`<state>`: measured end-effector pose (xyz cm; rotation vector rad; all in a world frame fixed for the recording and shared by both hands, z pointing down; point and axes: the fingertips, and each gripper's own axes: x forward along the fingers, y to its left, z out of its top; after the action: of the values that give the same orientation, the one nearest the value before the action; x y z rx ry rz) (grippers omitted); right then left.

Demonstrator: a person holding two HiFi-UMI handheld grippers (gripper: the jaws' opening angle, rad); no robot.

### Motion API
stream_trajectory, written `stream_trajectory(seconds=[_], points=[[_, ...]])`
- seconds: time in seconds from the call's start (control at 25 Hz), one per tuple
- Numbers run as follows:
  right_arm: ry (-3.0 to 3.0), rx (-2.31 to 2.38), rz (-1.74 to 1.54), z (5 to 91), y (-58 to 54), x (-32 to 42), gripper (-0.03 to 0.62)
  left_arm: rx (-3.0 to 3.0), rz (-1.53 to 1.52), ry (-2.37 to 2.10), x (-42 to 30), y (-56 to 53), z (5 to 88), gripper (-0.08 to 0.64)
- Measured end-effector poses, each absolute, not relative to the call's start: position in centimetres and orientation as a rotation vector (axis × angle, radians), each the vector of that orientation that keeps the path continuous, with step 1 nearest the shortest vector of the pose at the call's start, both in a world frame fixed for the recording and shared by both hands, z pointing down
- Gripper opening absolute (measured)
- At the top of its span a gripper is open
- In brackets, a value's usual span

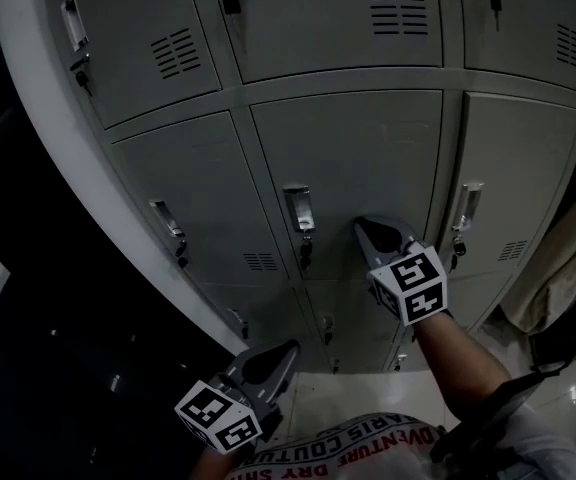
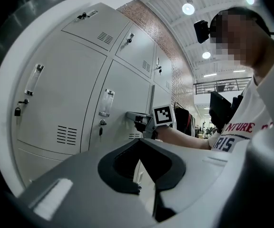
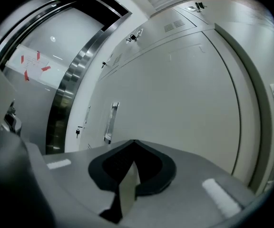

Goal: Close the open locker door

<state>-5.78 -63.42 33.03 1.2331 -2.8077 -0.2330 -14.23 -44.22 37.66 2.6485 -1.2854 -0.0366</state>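
Bank of grey lockers (image 1: 168,168), seen steeply from above, with a dark frame (image 1: 28,228) along its left edge. The middle door (image 1: 353,158) lies level with its neighbours as far as the head view shows; it fills the right gripper view (image 3: 184,94).

The right gripper (image 1: 363,224) has its fingers closed on nothing, the tips against this door just right of its handle (image 1: 299,208). The left gripper (image 1: 286,348), fingers likewise closed and empty, is held low and clear of the lockers, above the person's printed shirt (image 1: 348,448).

Neighbouring handles (image 1: 166,220) (image 1: 466,208) flank the door. A key (image 1: 306,251) hangs under the middle handle, and a vent (image 1: 260,261) sits on the left neighbour.
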Motion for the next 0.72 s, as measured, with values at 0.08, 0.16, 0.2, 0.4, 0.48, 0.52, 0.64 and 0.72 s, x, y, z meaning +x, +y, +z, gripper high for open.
stream_trajectory(seconds=[0.08, 0.16, 0.2, 0.4, 0.48, 0.52, 0.64, 0.72], points=[[-2.813, 1.202, -0.219, 33.4, -62.2, -5.8, -0.006, 2.65, -0.028, -1.277, -14.0, -43.6, 37.8, 0.005], [-2.85, 1.147, -0.138, 34.2, -60.4, -5.7, -0.005, 2.651, -0.02, -1.273, -13.8, -43.0, 38.0, 0.005], [-2.882, 1.11, -0.066, 34.6, -59.3, -5.7, -0.006, 2.649, -0.022, -1.269, -13.7, -42.7, 38.2, 0.005], [-2.941, 0.861, 0.112, 36.7, -50.5, -6.3, -0.005, 2.668, -0.028, -1.2, -12.1, -39.7, 37.9, 0.005], [-2.943, 0.751, 0.144, 37.6, -46.1, -6.4, -0.006, 2.68, -0.028, -1.181, -11.7, -38.0, 37.6, 0.005], [-2.947, 0.702, 0.175, 38.0, -43.8, -6.4, -0.006, 2.682, -0.03, -1.172, -11.5, -37.0, 37.5, 0.005], [-2.941, 0.618, 0.245, 39.3, -37.1, -6.2, -0.005, 2.684, -0.033, -1.135, -10.8, -32.7, 38.0, 0.005], [-2.932, 0.598, 0.271, 39.8, -32.5, -6.1, -0.005, 2.693, -0.033, -1.107, -10.5, -29.0, 38.1, 0.005]])
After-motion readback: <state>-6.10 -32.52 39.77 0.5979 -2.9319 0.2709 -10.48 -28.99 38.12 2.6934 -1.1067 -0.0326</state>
